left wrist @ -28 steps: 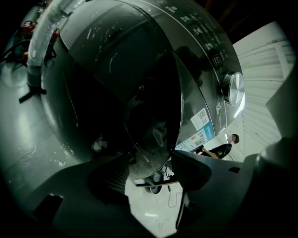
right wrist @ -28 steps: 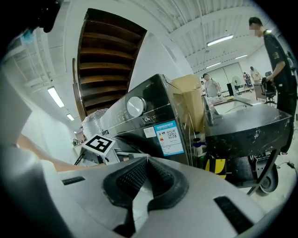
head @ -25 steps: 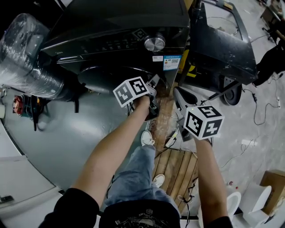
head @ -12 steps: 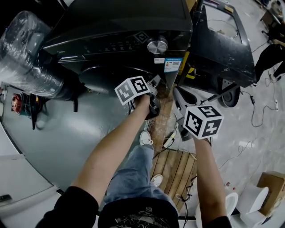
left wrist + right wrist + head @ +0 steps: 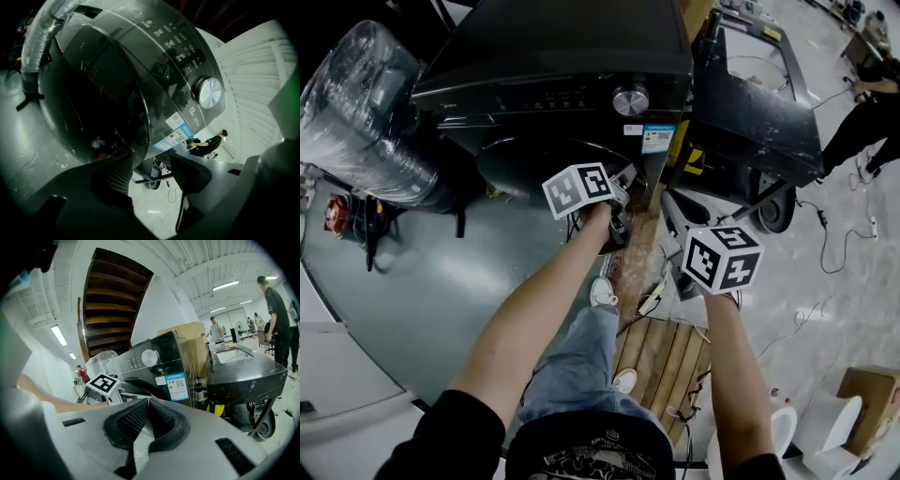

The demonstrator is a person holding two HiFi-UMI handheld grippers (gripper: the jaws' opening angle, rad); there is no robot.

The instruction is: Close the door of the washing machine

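Both tongs higher than before: left tongs [image 5: 152, 163] closing, empty; ribbed right tongs [image 5: 148, 403] pressed together; glossy round door [image 5: 93, 103] ahead.

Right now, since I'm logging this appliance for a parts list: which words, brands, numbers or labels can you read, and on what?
Nothing reads clearly enough to quote.
The blue and white sticker on the washing machine front: print too small.
The small white label beside it: too small.
The control panel markings: blurred, unreadable.
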